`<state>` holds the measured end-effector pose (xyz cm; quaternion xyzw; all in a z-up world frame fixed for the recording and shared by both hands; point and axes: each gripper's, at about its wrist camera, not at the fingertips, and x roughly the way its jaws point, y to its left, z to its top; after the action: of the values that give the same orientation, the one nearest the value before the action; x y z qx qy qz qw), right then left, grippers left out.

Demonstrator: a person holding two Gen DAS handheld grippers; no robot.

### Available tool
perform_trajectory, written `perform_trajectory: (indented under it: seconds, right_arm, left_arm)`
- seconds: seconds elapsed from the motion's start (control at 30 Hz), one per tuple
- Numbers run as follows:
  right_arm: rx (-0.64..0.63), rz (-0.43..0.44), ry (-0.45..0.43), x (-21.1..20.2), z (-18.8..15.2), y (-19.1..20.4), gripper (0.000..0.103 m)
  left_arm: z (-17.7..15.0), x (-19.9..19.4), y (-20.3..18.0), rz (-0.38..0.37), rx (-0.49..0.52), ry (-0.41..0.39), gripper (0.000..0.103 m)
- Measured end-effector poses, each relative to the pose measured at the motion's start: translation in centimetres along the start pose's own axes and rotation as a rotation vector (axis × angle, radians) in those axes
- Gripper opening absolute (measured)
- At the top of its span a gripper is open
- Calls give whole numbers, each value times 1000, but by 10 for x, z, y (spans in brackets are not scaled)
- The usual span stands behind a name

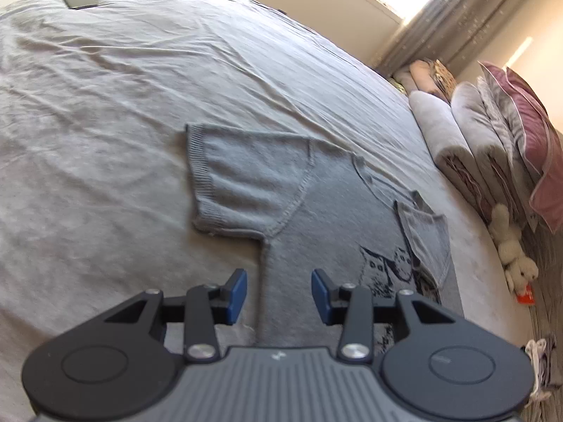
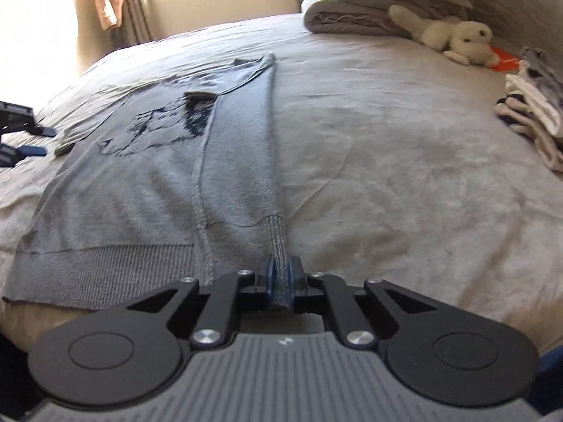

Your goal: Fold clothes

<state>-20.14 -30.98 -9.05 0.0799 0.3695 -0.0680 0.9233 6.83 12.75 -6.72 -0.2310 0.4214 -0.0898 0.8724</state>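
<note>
We pinch the grey sweater's [image 2: 147, 190] ribbed hem in our right gripper [image 2: 280, 274], left gripper [image 1: 278, 293] hovering with jaws apart, empty.

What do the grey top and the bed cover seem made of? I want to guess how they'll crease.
Top: looks like a soft fine knit, matte, with ribbed hem and sleeve cuffs and visible stitched seams; fibre unclear.
Bed cover: looks like thin woven cloth, perhaps cotton, matte, with many fine wrinkles.
</note>
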Motion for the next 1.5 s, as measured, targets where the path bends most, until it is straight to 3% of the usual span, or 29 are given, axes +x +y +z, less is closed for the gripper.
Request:
perform_trajectory:
  seconds: [0.07, 0.13, 0.27, 0.4, 0.53, 0.73, 0.83, 0.9, 0.93, 0.97, 1.0, 1.03, 1.07, 1.13, 1.17, 1.2, 1.33, 1.5]
  right_arm:
    - [-51, -48, -47, -7, 3, 8, 21]
    - [-105, -76, -104, -15, 8, 19, 22]
    - [-197, -2, -186, -26, 13, 55, 44]
    - [-316, 212, -169, -21, 4, 117, 44]
    - [-451, 353, -169, -12, -12, 183, 44]
    - [-512, 467, -156, 0, -14, 237, 44]
    - [-540, 462, -133, 10, -15, 247, 44]
    - [-557, 457, -97, 19, -19, 251, 40]
    - [-562, 459, -79, 23, -22, 253, 34]
    - [-565, 460, -62, 26, -24, 254, 15]
    - [-558, 457, -60, 28, -26, 254, 8]
    - [-549, 457, -62, 29, -27, 252, 8]
    - [-532, 466, -62, 31, -26, 250, 6]
    - [-468, 486, -51, 33, -23, 243, 6]
    - [-421, 505, -42, 34, -21, 239, 6]
    - [-383, 524, -38, 34, -20, 234, 6]
    - [-256, 592, -39, 35, -16, 220, 6]
    - [-105, 668, -29, 39, -13, 201, 6]
  left_arm:
    - [6, -2, 10, 15, -37, -12, 42]
    - [12, -4, 21, 33, -89, -26, 44]
    - [30, -4, 44, 54, -173, -60, 47]
    - [46, 4, 66, 82, -242, -87, 49]
    - [54, 24, 83, 55, -305, -72, 50]
    - [71, 52, 81, 15, -304, -97, 58]
    - [81, 71, 77, 10, -276, -98, 64]
    - [85, 84, 76, 23, -261, -112, 65]
    - [88, 90, 75, 33, -251, -122, 65]
    - [90, 94, 72, 45, -240, -132, 66]
    - [93, 98, 68, 55, -227, -142, 66]
    - [94, 102, 64, 62, -210, -153, 66]
    - [94, 105, 58, 76, -183, -166, 64]
    - [92, 113, 47, 151, -96, -184, 40]
    - [91, 116, 42, 183, -48, -178, 14]
    - [91, 117, 41, 179, -33, -171, 4]
    - [95, 107, 41, 139, -54, -203, 4]
    - [98, 86, -3, 56, 15, -268, 4]
